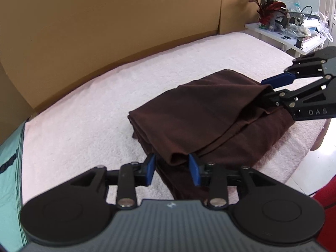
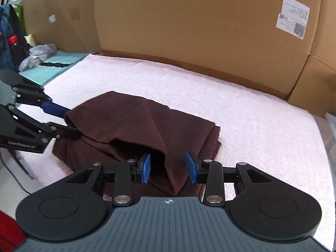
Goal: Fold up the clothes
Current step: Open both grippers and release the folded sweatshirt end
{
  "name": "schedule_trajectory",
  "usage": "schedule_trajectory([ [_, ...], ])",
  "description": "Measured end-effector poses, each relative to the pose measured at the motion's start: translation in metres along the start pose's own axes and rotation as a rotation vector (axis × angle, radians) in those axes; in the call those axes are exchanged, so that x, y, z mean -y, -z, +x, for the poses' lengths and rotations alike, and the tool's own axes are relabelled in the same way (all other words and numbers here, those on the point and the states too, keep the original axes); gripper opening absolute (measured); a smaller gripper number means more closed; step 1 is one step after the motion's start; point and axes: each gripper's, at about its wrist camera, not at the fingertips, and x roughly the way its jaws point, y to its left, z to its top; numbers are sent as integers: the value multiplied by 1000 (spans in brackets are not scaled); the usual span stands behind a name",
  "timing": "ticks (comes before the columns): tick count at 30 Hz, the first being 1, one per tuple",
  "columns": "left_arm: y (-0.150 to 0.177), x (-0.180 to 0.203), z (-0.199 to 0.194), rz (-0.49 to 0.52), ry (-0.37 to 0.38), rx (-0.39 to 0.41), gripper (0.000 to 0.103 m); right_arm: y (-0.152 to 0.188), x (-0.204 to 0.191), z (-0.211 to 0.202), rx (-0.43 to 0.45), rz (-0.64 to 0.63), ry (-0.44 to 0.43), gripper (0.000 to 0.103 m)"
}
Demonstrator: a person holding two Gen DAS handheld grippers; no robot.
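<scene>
Our left gripper (image 1: 172,169) has its jaws spread, with a hanging fold of the brown garment (image 1: 210,113) between them; whether the pads touch it we cannot tell. Our right gripper (image 2: 168,169) likewise stands spread around another drooping fold. The garment lies partly folded on the pink towel (image 2: 241,113) covering the desk. Cardboard panels (image 2: 189,25) wall off the far side. A striped cloth (image 2: 38,55) lies at one end, a cluttered white side table (image 1: 294,35) with a red plant (image 1: 269,7) at the other.

I see the folded garment (image 1: 201,113) on the towel-covered surface (image 1: 100,109), cardboard wall (image 1: 105,31) behind, my grippers at its near corners.
</scene>
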Motion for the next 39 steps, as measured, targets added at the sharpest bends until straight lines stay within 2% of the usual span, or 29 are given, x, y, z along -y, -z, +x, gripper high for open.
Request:
schedule_trajectory([
  [2, -1, -2, 2, -1, 3, 1, 41, 0, 0, 3, -1, 15, 39, 35],
  [8, -5, -7, -12, -8, 39, 16, 38, 4, -4, -4, 5, -22, 46, 33],
  [11, -1, -8, -19, 18, 54, 18, 47, 3, 1, -8, 11, 11, 76, 34],
  [13, 3, -8, -18, 47, 47, 8, 47, 3, 6, -8, 4, 39, 88, 35],
  [15, 5, -10, -13, 59, 37, -3, 42, 3, 6, -7, -1, 45, 92, 35],
  [17, 2, -10, -9, 81, 23, -3, 42, 3, 5, -6, -4, 42, 93, 35],
  [22, -7, -7, -18, 112, 41, 25, 42, 2, 0, -7, 14, 26, 100, 35],
  [26, -5, -10, -17, 105, 48, -10, 42, 2, 0, -8, 18, 30, 113, 35],
  [35, -5, -16, -19, 101, 29, 2, 42, 3, 1, -7, 20, 42, 145, 35],
  [39, -9, -15, -24, 73, 66, 10, 43, 3, -2, -7, 21, 24, 146, 35],
])
